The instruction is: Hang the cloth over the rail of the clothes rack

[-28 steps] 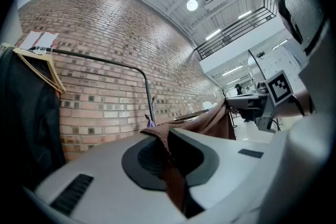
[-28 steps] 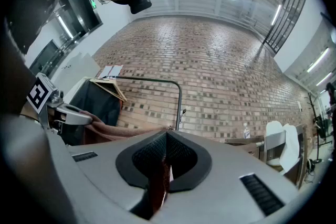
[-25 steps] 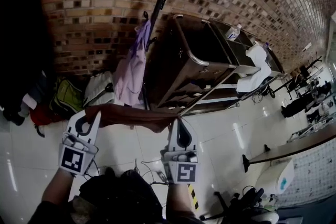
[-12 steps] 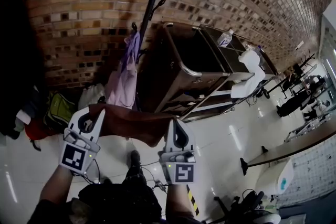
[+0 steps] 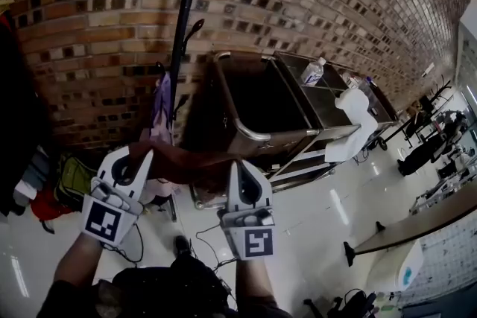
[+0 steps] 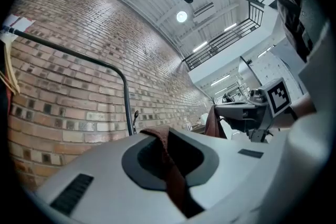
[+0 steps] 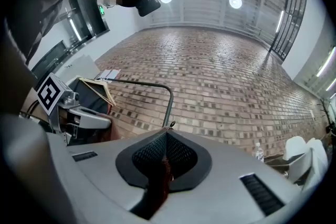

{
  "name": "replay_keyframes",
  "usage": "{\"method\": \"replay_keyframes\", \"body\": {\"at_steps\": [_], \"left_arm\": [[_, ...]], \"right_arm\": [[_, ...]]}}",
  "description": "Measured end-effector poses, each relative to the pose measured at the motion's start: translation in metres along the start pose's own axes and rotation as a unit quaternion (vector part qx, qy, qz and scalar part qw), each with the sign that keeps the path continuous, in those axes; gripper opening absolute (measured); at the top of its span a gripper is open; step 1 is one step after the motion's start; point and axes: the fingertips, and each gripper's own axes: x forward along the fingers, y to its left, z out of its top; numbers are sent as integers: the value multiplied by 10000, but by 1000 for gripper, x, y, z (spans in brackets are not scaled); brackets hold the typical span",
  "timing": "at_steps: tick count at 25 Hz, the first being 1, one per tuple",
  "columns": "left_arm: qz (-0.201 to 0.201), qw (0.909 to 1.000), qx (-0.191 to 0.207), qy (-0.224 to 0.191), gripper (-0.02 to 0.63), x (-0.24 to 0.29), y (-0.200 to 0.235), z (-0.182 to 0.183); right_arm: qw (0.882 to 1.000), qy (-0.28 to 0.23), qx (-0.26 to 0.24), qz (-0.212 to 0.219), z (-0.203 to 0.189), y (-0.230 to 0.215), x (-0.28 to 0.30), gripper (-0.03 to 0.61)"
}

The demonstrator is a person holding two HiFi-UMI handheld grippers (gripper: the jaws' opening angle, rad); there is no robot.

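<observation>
Pinching cloth (image 5: 188, 164): left tongs (image 5: 137, 154), right tongs (image 5: 238, 164)

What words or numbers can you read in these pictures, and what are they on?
No words or numbers can be read.
On the left tongs: a black-and-white square pattern on the cube, not letters.
On the right tongs: the same kind of pattern.
On the bottle: a label too small to read.
</observation>
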Motion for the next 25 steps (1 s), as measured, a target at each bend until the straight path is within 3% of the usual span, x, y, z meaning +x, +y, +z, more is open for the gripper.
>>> {"method": "replay_keyframes", "body": {"at_steps": [14, 25], "left_arm": [[-21, 9992, 255, -293, 25, 152, -5, 37], [139, 9989, 281, -358, 25, 238, 28, 58]], "right_arm": [[9966, -466, -101, 675, 0, -86, 98, 34], [9912, -653, 33, 1152, 9, -132, 191, 34]]}}
